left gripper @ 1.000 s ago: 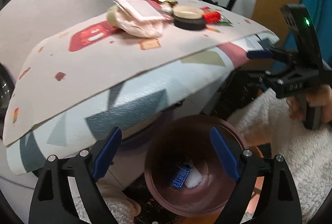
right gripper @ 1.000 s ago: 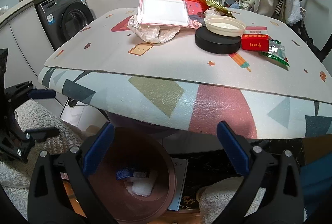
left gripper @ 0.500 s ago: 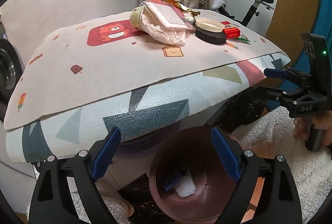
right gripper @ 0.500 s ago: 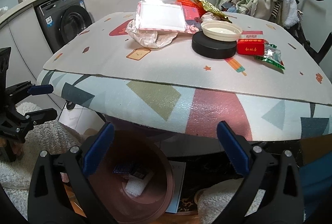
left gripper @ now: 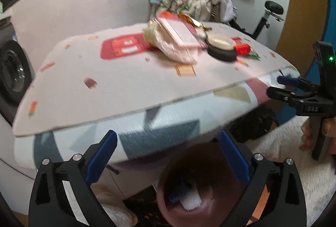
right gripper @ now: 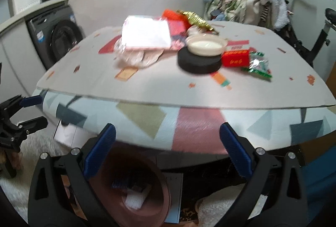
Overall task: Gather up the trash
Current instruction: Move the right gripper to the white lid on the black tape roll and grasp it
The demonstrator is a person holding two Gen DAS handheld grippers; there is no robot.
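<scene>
My left gripper (left gripper: 168, 153) hangs over a brown bin (left gripper: 212, 166) under the table's front edge. Its jaws are opening and nothing is between them. A blue wrapper (left gripper: 178, 193) and a white scrap (left gripper: 190, 202) lie in the bin. My right gripper (right gripper: 168, 149) is open and empty above the same bin (right gripper: 151, 172). On the table lie a black lid (right gripper: 199, 63) with a cream bowl (right gripper: 206, 45) on it, a red box (right gripper: 236, 58), a green wrapper (right gripper: 257, 66), a gold wrapper (right gripper: 195, 18) and a bagged white pack (right gripper: 147, 34).
The patterned mat (right gripper: 147, 84) overhangs the table edge above the bin. A washing machine (right gripper: 61, 38) stands at the left, a heap of clothes (right gripper: 247, 2) and an exercise bike (left gripper: 271, 15) behind. A white fluffy rug (left gripper: 294, 174) covers the floor at the right.
Both views have tilted up, so the tabletop fills more of the frame and the bin sits lower. The left jaws have spread slightly wider.
</scene>
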